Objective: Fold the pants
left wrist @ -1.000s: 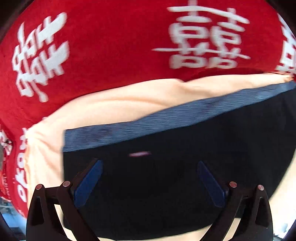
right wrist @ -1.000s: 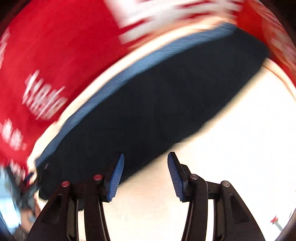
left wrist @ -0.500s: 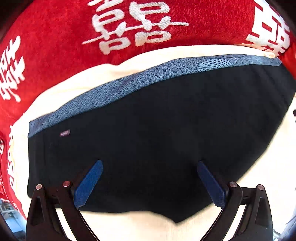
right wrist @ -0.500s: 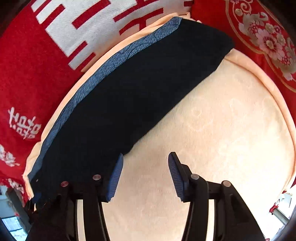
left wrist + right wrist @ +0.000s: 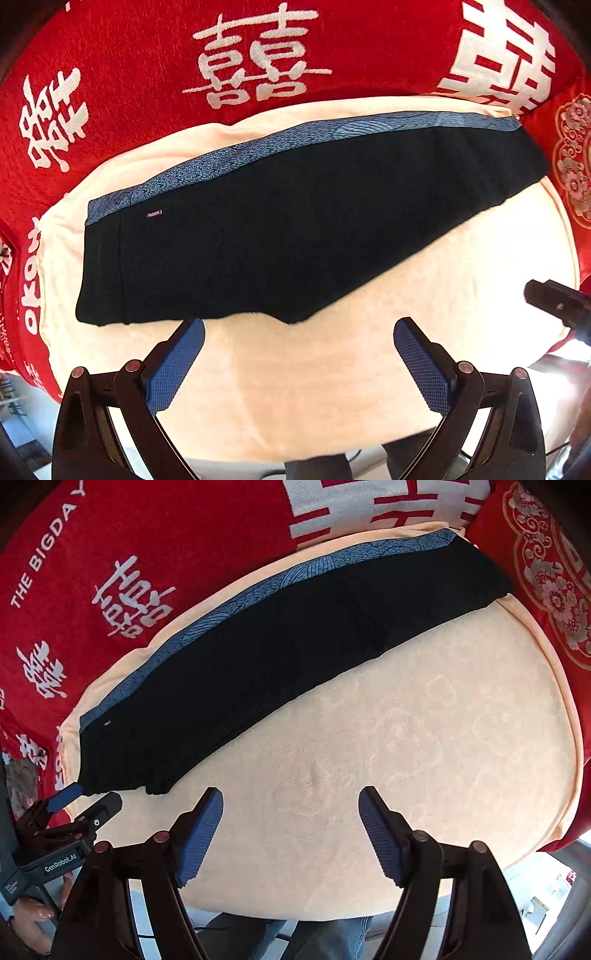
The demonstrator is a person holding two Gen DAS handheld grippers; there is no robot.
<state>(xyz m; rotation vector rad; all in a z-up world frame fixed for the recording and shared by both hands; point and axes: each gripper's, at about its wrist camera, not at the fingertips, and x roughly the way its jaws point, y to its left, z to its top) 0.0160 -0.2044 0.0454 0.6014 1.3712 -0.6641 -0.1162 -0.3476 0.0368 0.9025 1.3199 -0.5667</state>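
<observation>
Red blanket [image 5: 122, 74]: it covers the far side and the left, with large white Chinese characters; in the right wrist view small white letters read "THE BIGDA Y".
Left gripper [image 5: 297, 360]: it hovers over bare cream cloth just short of the pants' near edge; jaws set wide apart, nothing between them. Its blue left pad [image 5: 173, 369] comes close to the hem of the pants without clearly touching.
Pants [image 5: 295, 221]: black, folded lengthwise into one long band, lying flat and slanting from the near left to the far right.
Side stripe [image 5: 295, 140]: patterned blue, running along the far edge of the pants.
Label [image 5: 154, 213]: a small tag near the left end of the pants, just under the stripe.
Cream pad [image 5: 406, 738]: a rounded, plush surface under the pants; its near half is bare.
Right gripper [image 5: 291, 829]: held above the bare cream pad, well apart from the pants; jaws apart and holding nothing.
Red cushion [image 5: 546, 572]: at the far right, with a gold and white flower pattern, touching the pad's edge by the right end of the pants.
</observation>
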